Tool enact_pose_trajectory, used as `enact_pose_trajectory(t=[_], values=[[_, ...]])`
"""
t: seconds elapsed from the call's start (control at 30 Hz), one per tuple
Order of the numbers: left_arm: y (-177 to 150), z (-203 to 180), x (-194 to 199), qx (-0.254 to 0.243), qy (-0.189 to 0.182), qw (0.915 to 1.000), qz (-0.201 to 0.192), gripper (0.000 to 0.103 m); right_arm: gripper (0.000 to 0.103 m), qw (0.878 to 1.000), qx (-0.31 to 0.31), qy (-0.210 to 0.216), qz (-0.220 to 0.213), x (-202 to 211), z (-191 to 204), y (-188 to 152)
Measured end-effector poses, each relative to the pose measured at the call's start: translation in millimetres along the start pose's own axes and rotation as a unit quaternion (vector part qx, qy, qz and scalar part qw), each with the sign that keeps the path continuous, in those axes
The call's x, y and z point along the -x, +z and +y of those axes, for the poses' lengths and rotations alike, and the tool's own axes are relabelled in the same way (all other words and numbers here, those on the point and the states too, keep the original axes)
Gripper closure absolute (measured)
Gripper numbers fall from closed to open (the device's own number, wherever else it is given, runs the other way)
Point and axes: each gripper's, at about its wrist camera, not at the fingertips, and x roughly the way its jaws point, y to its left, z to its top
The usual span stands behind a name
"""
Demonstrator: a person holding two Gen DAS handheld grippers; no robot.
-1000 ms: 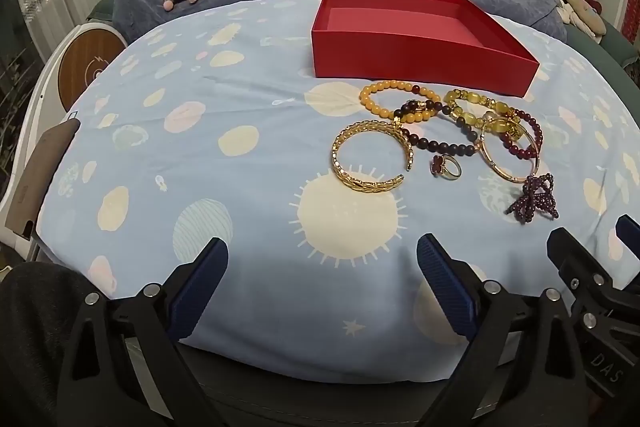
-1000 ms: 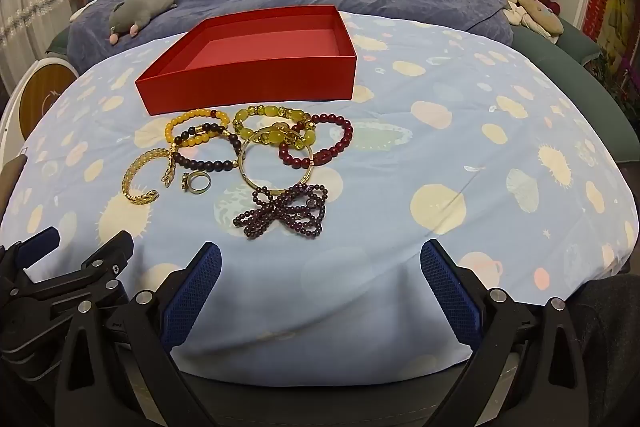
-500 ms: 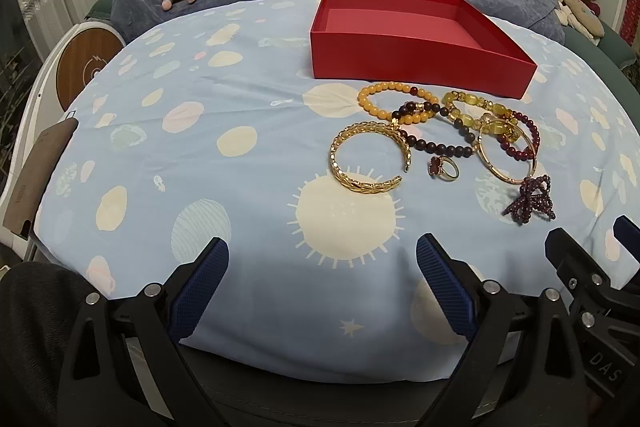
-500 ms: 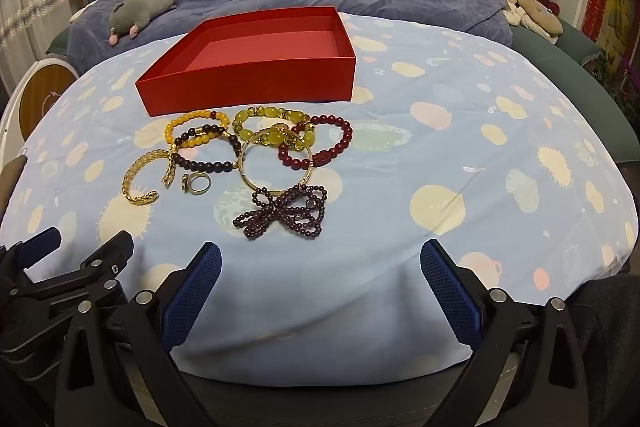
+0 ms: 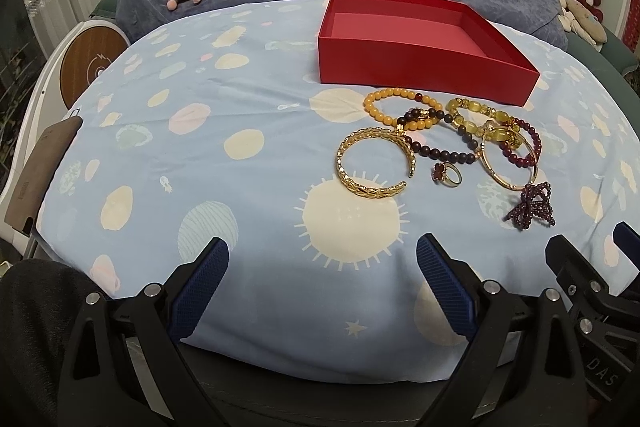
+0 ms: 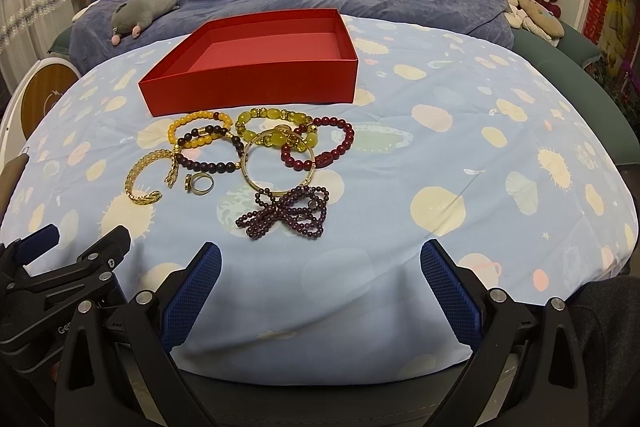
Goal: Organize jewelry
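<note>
Almost nothing has moved since a second ago: both wrist views creep slightly toward the jewelry, pieces lie as before. Left gripper (image 5: 320,259) hovers over the near edge of the pale blue planet-print cloth (image 5: 200,131), jaws spread wide, empty. Right gripper (image 6: 320,263) same: wide apart, holding nothing.

Jewelry sits in one cluster just in front of the empty red rectangular cardboard box (image 6: 256,67), nothing inside it yet. Chunky gold open cuff bracelet (image 5: 374,163) lies ahead and slightly right of the left jaws, flat, gap toward the near right. Dark purple beaded strand tied in a bow (image 6: 288,213) lies straight ahead, a little left of the right jaws' centre, long axis running left-right; nearest piece to either gripper, right arm closer. Small gold ring with red stone (image 5: 446,175) sits just beside the cuff. Orange, yellow and red bead bracelets overlap behind, near the box front wall.

Readable text: "DAS" on right gripper body in left view; partial "Ge" on left gripper body in right view
</note>
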Motion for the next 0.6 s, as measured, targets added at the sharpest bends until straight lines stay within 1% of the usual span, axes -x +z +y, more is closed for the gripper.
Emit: enact_pose_trajectory(t=[0.1, 0.27, 0.6], values=[[1.9, 0.9, 1.8, -0.001, 0.002, 1.0, -0.005, 0.012, 0.007, 1.0, -0.003, 0.0, 0.001, -1.0, -1.8, -0.9], [3.5, 4.5, 1.0, 0.008, 0.006, 0.9999, -0.003, 0.012, 0.007, 1.0, -0.004, 0.001, 0.0, -0.9, -2.9, -0.8], [2.7, 6.8, -2.2, 0.005, 0.009, 0.9999, -0.003, 0.012, 0.007, 1.0, -0.001, 0.0, 0.0, 0.3, -2.0, -1.4]])
